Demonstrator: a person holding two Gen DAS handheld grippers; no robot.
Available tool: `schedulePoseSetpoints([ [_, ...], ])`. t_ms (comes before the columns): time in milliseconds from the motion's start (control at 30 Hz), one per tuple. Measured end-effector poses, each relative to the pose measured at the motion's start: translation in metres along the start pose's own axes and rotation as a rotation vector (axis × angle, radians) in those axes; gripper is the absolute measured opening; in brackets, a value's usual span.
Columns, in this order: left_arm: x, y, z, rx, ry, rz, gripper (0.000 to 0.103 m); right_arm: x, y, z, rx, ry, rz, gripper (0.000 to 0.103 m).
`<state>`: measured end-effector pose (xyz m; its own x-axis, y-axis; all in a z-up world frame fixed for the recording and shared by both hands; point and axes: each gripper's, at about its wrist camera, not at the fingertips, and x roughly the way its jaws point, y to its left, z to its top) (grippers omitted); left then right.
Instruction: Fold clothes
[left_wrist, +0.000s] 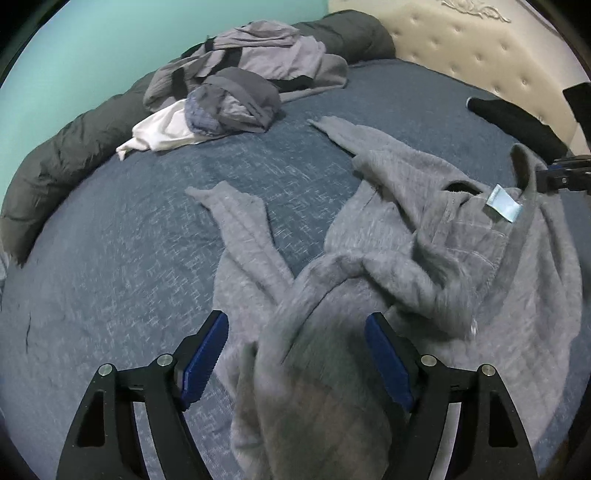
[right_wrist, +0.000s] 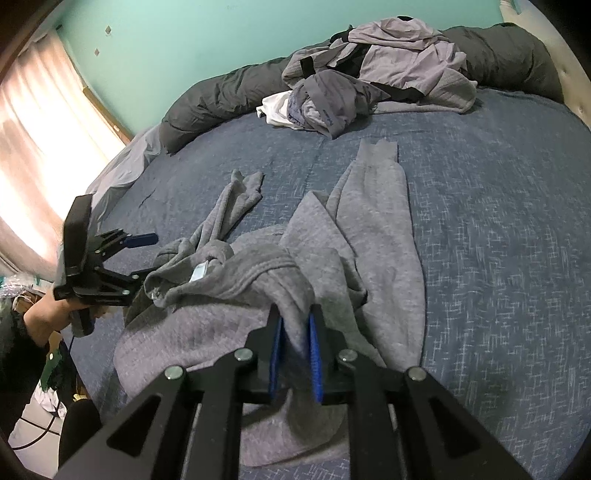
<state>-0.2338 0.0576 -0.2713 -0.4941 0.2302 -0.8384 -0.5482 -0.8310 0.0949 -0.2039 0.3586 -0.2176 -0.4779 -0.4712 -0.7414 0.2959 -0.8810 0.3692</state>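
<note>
A grey fleece garment (left_wrist: 424, 258) lies crumpled on the blue bedspread (left_wrist: 129, 258), two long parts stretched toward the far side, a pale blue label (left_wrist: 504, 203) showing at its neck. My left gripper (left_wrist: 295, 332) is open, its blue pads either side of a bunched fold of the garment. In the right wrist view the same garment (right_wrist: 258, 288) is spread out, and my right gripper (right_wrist: 295, 332) is shut on a fold of it. The left gripper (right_wrist: 144, 254) shows there at the garment's left end, jaws apart.
A pile of grey, purple and white clothes (left_wrist: 240, 85) lies at the far side, also in the right wrist view (right_wrist: 369, 77). A dark rolled duvet (left_wrist: 62, 166) runs along the far edge. A tufted headboard (left_wrist: 480, 48) stands right; a curtained window (right_wrist: 44, 147) is left.
</note>
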Motion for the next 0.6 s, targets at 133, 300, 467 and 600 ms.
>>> schedulePoseSetpoints([
  [133, 0.015, -0.006, 0.012, 0.032, 0.011, 0.017, 0.083, 0.0, 0.0, 0.0, -0.008, 0.006, -0.002, 0.013],
  [300, 0.037, -0.009, 0.015, 0.058, 0.081, -0.024, 0.082, 0.003, -0.003, 0.001, -0.005, 0.007, 0.009, 0.013],
  [467, 0.032, -0.004, 0.008, 0.018, 0.075, -0.058, 0.036, 0.001, 0.003, 0.0, -0.047, -0.004, -0.011, 0.013],
  [600, 0.009, -0.001, 0.003, 0.008, 0.031, -0.049, 0.015, -0.003, 0.012, 0.0, -0.084, -0.015, -0.037, 0.011],
])
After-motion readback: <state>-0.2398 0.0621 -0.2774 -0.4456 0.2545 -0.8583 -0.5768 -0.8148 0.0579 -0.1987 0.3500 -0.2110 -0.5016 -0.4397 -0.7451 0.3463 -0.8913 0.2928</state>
